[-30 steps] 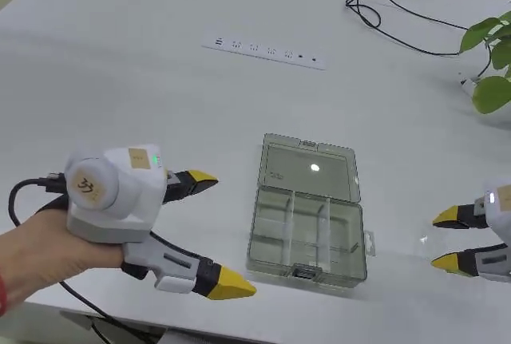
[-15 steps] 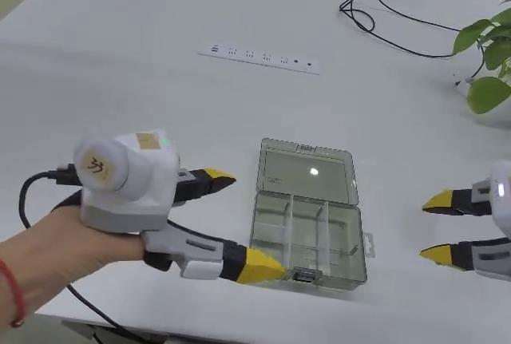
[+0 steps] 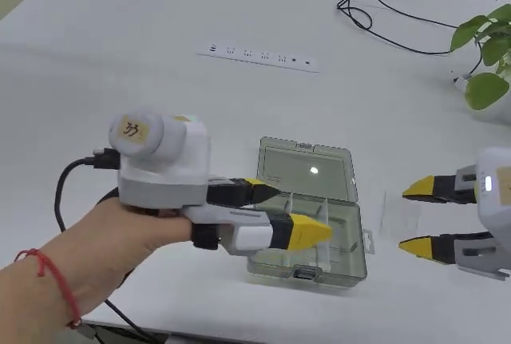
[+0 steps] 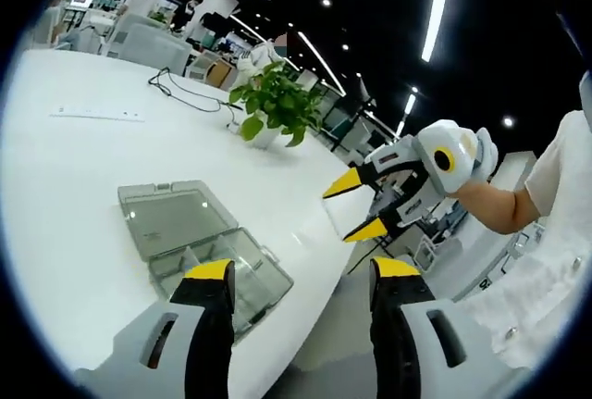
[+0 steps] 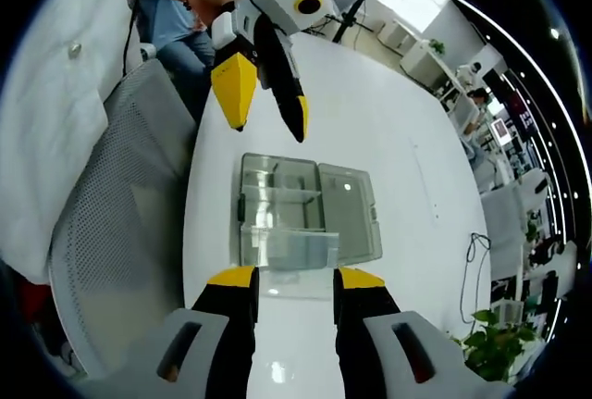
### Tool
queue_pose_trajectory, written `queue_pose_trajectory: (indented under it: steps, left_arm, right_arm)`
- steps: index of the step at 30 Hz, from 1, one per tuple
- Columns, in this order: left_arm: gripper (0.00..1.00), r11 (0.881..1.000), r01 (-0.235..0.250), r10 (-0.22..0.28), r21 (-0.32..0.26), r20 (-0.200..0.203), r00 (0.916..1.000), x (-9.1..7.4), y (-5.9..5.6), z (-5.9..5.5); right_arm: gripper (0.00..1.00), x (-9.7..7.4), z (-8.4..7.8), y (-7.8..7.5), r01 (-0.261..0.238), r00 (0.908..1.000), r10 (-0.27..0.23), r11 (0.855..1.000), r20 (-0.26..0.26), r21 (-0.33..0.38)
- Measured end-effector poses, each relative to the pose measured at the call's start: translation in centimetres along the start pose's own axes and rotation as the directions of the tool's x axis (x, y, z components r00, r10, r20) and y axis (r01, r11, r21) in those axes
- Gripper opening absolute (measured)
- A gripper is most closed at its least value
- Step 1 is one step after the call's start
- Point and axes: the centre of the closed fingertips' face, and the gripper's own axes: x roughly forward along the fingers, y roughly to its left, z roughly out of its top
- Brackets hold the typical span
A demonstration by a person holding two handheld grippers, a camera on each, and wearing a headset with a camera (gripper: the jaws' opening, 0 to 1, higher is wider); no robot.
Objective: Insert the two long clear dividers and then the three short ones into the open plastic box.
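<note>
The open clear plastic box (image 3: pixel 345 228) lies near the table's front edge, its lid (image 3: pixel 307 170) flat behind it. Long and short clear dividers stand in the base (image 5: pixel 277 197). My left gripper (image 3: pixel 291 212) hangs open over the box's front left part, with nothing between its fingers (image 4: pixel 301 271). My right gripper (image 3: pixel 413 218) is open to the right of the box. A loose clear divider (image 5: pixel 289 249) lies just ahead of and between its fingertips, faint on the table (image 3: pixel 397 212). I cannot tell whether it touches them.
A white power strip (image 3: pixel 257 57) lies farther back on the white table. A black cable (image 3: pixel 383 17) and a potted plant (image 3: pixel 483 57) sit at the back right. The table's front edge runs just below the box, with a mesh chair (image 5: pixel 111 214) beyond it.
My left gripper has moved right, from beside the box to over its front left part. My right gripper has edged left toward the box.
</note>
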Motion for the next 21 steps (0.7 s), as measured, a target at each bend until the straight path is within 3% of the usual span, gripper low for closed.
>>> queue_pose_trajectory:
  steps: [3, 11, 21]
  left_arm:
    - [0.52, 1.000, 0.022, -0.021, -0.009, 0.006, 0.9997, 0.8, -0.8, 0.0]
    - [0.36, 0.988, 0.069, -0.061, -0.136, 0.057, 0.9965, 2.1, -2.1, 0.5]
    - [0.24, 0.975, 0.102, -0.089, -0.199, 0.072, 0.9934, 2.9, -2.9, 0.3]
  right_arm:
    - [0.33, -0.1, 0.8, 0.3, 0.001, 1.0000, -0.001, 1.000, 0.002, -0.010]
    - [0.33, 0.0, 2.5, 0.8, -0.002, 0.9999, 0.003, 0.999, 0.016, -0.032]
    - [0.33, 0.0, 4.4, 1.4, -0.004, 0.9991, 0.006, 0.999, 0.041, -0.053]
